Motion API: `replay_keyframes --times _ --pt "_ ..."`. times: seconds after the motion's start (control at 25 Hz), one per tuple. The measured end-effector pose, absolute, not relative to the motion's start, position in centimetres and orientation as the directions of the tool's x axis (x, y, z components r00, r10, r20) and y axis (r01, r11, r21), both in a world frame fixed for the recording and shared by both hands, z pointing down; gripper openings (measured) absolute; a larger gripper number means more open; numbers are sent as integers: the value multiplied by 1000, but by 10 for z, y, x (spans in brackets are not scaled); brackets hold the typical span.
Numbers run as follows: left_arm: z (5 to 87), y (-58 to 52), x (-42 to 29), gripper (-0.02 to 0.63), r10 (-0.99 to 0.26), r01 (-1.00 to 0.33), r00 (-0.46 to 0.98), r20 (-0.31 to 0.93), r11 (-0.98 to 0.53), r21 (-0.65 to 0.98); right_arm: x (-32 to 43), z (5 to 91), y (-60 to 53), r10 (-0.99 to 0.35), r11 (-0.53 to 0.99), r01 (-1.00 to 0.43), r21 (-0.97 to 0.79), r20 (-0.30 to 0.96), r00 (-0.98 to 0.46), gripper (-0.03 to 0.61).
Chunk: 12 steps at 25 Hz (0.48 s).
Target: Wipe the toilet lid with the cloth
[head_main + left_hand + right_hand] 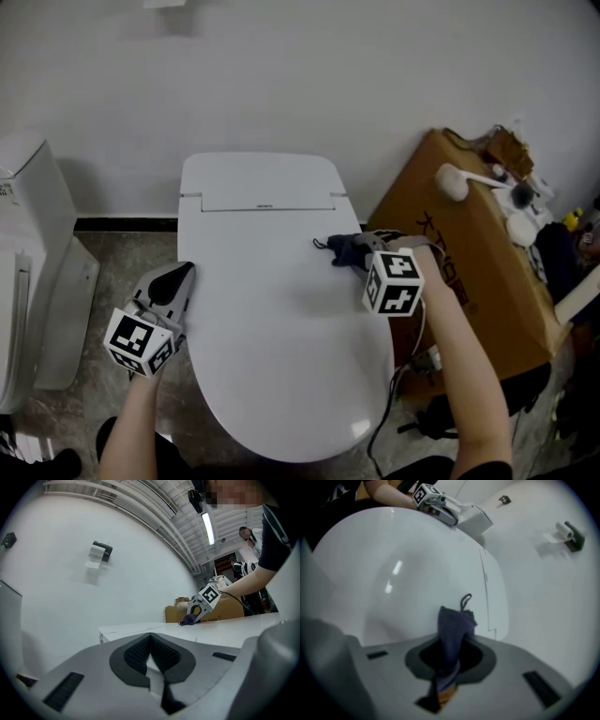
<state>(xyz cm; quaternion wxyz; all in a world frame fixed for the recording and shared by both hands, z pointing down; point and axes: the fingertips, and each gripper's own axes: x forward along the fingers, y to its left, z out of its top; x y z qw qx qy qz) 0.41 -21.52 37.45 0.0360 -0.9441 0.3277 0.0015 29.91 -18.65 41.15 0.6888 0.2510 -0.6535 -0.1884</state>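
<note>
The white toilet lid [272,328] is closed and fills the middle of the head view. My right gripper [354,251] is shut on a dark blue cloth [342,247], which rests on the lid's right side near the hinge. In the right gripper view the cloth [453,629] sticks out between the jaws, its loop hanging over the lid [403,573]. My left gripper [173,281] is shut with nothing in it, just off the lid's left edge. In the left gripper view the jaws meet in front of the lid [225,632], with the right gripper [199,609] far across.
A brown cardboard box [469,253] with a white brush [459,180] and bottles on top stands right of the toilet. Another white toilet [28,272] is at the far left. A paper holder [99,554] hangs on the white wall. Cables [398,398] lie on the floor.
</note>
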Motion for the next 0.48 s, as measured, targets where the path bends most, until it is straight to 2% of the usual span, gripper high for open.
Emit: replay_keyframes --times 0.48 --pt "373 -214 5 15 -621 -621 783 -27 -779 -87 291 411 -155 -588 805 -58 591 807 61 63"
